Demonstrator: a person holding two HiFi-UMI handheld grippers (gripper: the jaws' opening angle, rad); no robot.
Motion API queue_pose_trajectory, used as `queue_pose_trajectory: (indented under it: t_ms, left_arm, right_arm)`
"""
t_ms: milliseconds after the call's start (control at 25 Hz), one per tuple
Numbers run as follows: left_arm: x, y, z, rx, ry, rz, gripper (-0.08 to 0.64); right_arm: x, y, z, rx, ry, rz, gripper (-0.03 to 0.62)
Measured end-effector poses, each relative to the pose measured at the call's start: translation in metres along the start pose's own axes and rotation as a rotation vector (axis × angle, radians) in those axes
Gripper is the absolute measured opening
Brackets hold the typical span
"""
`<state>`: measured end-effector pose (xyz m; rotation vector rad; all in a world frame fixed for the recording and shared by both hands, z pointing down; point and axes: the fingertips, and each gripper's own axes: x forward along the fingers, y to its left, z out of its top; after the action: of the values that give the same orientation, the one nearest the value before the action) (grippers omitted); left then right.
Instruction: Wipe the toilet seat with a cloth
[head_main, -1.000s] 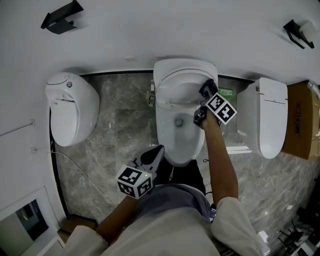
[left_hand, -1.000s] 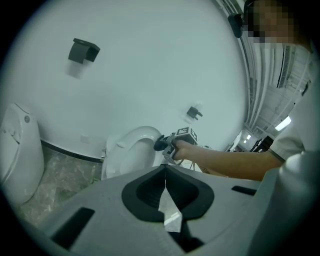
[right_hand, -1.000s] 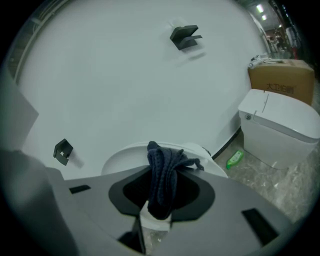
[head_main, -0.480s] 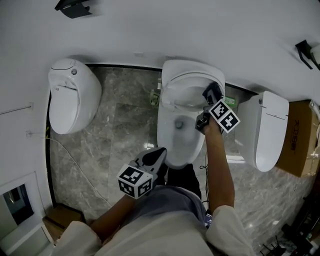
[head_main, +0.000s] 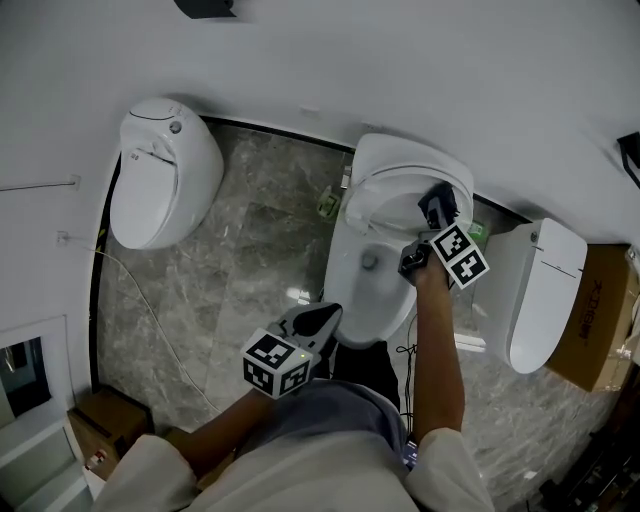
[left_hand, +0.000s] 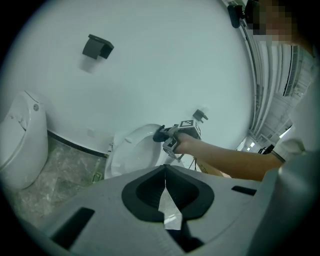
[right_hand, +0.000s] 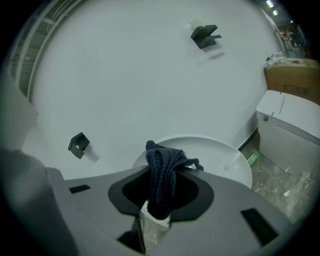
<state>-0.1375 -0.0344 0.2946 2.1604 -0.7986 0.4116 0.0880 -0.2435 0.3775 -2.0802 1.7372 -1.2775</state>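
Cloth pinched in right hand-held gripper at toilet seat; left hand-held gripper closed.

My dark cloth and right gripper hide part of the toilet seat. The cardboard box is cut off at the edge.

Toilet is smooth, glossy white ceramic, pretty shiny. Cloth is a dark blue ribbed knit, soft and matt. Floor looks like polished grey veined stone. Wall is plain matt white. Box on the right is brown cardboard.
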Motion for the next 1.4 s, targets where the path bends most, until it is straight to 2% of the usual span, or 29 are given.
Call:
queue_pose_trajectory:
  t_ms: [320,520,840,1400]
  left_arm:
    - [-0.011,0.015,-0.01,-0.011,0.013,0.027,0.009]
    - [-0.02,0.024,-0.009,-0.012,-0.025,0.077,0.009]
    - [-0.034,0.042,-0.006,-0.036,-0.052,0.13,0.009]
    - [-0.039,0.055,-0.02,-0.084,-0.041,0.187,0.009]
  right_arm:
    - [0.006,0.02,-0.019,-0.063,0.01,0.025,0.084]
    - [0.016,0.035,-0.048,-0.106,0.067,0.064,0.084]
    - [0.028,0.039,-0.086,-0.119,0.14,0.067,0.084]
    - [0.047,0.017,-0.145,-0.098,0.249,0.041,0.084]
